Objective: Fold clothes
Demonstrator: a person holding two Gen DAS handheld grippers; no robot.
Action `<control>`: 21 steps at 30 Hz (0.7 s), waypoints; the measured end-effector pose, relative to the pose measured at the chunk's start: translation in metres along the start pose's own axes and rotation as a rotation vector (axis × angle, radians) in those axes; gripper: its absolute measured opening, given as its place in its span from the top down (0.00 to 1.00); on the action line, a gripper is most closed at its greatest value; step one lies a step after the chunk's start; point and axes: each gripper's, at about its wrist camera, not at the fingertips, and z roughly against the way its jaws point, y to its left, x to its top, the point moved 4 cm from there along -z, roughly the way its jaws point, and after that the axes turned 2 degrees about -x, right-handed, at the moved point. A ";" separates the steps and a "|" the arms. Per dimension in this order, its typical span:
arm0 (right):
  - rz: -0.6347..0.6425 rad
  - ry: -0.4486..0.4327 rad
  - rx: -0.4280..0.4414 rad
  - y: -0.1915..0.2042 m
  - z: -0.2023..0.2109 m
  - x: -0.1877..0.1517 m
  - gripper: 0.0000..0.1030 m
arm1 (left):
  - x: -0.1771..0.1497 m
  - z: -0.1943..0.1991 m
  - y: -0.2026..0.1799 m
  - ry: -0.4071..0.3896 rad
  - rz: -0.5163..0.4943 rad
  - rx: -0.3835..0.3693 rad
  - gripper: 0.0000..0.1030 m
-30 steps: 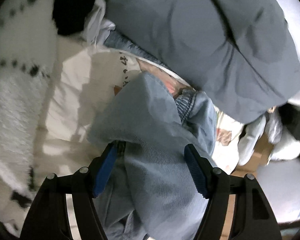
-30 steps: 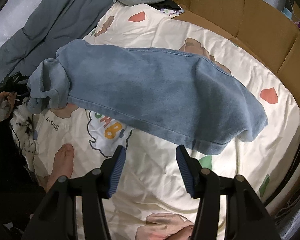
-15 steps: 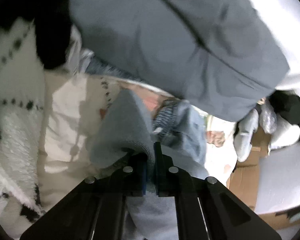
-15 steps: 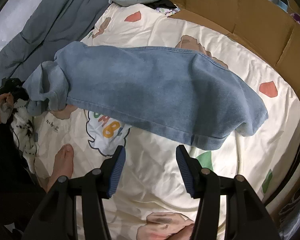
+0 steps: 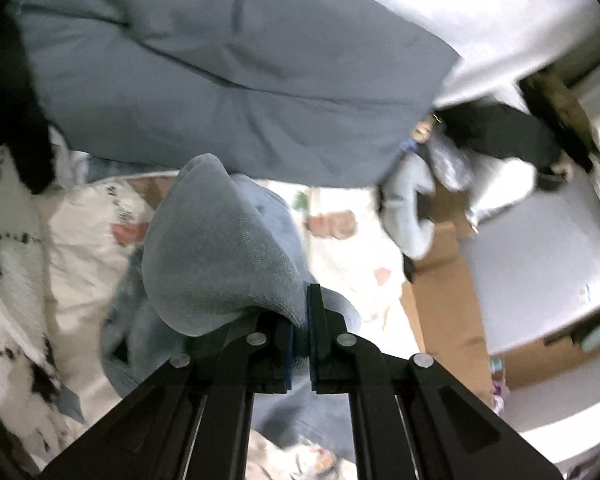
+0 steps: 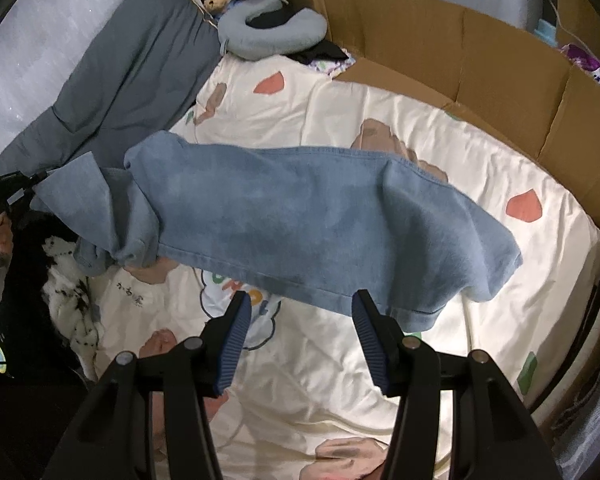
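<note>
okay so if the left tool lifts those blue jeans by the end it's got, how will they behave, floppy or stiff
Probably floppy: the blue jeans already drape and bunch where the left tool pinches them. Likely heavyish, since the denim looks thick. The long far end would probably drag across the cream sheet rather than lift cleanly.

Left wrist view close along the jeans (image 5: 220, 248); right wrist view higher, down over the same jeans.
</note>
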 end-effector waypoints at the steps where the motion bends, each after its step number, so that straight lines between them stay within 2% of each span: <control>1: -0.006 -0.006 0.003 0.000 0.005 0.001 0.51 | -0.005 0.000 -0.008 0.015 -0.007 -0.011 0.96; 10: -0.057 -0.042 0.001 -0.002 0.053 0.004 0.51 | -0.049 -0.002 -0.077 0.157 -0.074 -0.081 0.96; 17: -0.059 -0.091 0.005 0.007 0.095 0.021 0.51 | -0.079 0.000 -0.116 0.302 -0.126 -0.094 0.96; 21: -0.056 -0.118 0.020 0.017 0.117 0.030 0.51 | -0.099 0.003 -0.140 0.384 -0.189 -0.080 0.96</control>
